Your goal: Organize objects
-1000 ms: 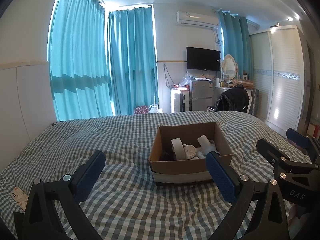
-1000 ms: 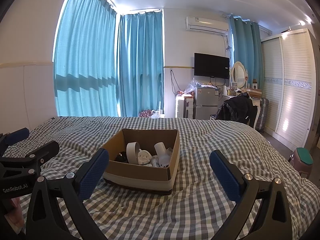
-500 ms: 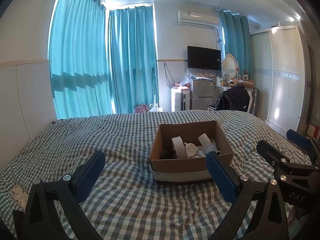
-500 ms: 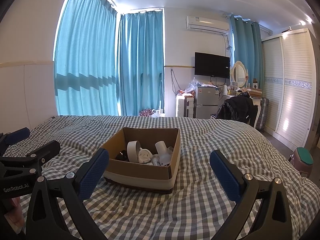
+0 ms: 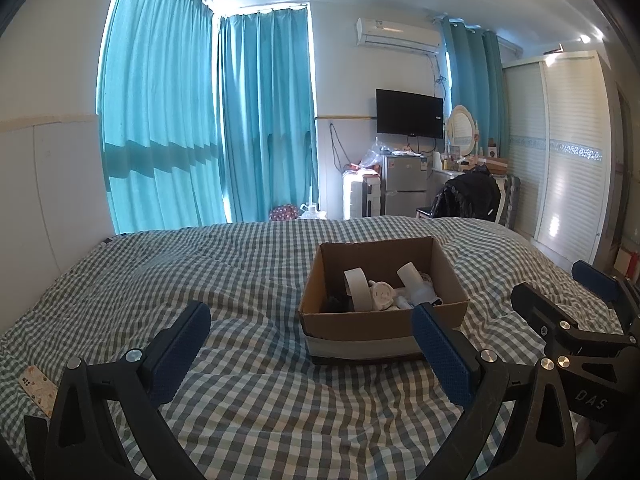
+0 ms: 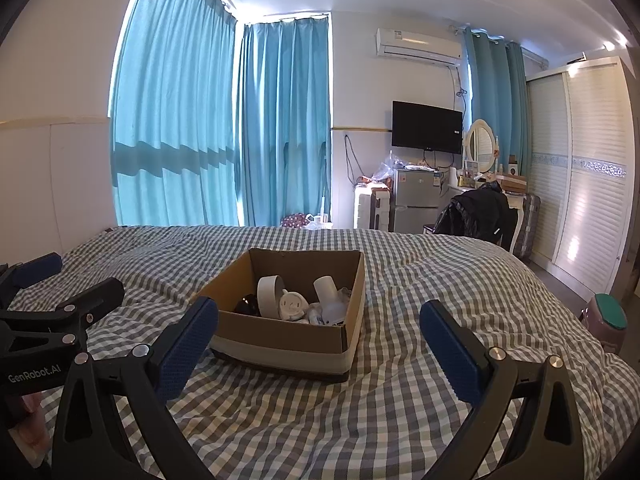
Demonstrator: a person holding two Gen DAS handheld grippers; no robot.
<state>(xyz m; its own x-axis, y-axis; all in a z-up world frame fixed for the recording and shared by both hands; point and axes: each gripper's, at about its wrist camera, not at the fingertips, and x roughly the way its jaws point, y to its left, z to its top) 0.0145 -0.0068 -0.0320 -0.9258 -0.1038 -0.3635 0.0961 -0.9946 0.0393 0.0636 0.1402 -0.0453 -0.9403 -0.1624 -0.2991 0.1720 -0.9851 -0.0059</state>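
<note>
Brown cardboard box (image 5: 382, 326), one only, sat open-topped near the middle of the checked bed (image 5: 248, 276), a little right of centre in the left wrist view. At far left on the cover lay one small patterned card (image 5: 37, 387), apart from the rest. The left gripper (image 5: 310, 350) was held low over the bed short of the box, fingers wide apart and empty; the right gripper (image 6: 318, 344) was held likewise beside it, fingers wide apart, nothing between them. Both pointed at the box, probably to keep it in sight of both cameras. Inside, left to right: one dark rounded item (image 6: 247, 305), one white tape roll (image 6: 269, 295) on edge, one white face-marked toy (image 6: 293, 307), one white cylinder (image 6: 325, 287), and clear bits I could not count. Loose goods gathered in the box fit either a sorted end state or a stock awaiting sorting.
</note>
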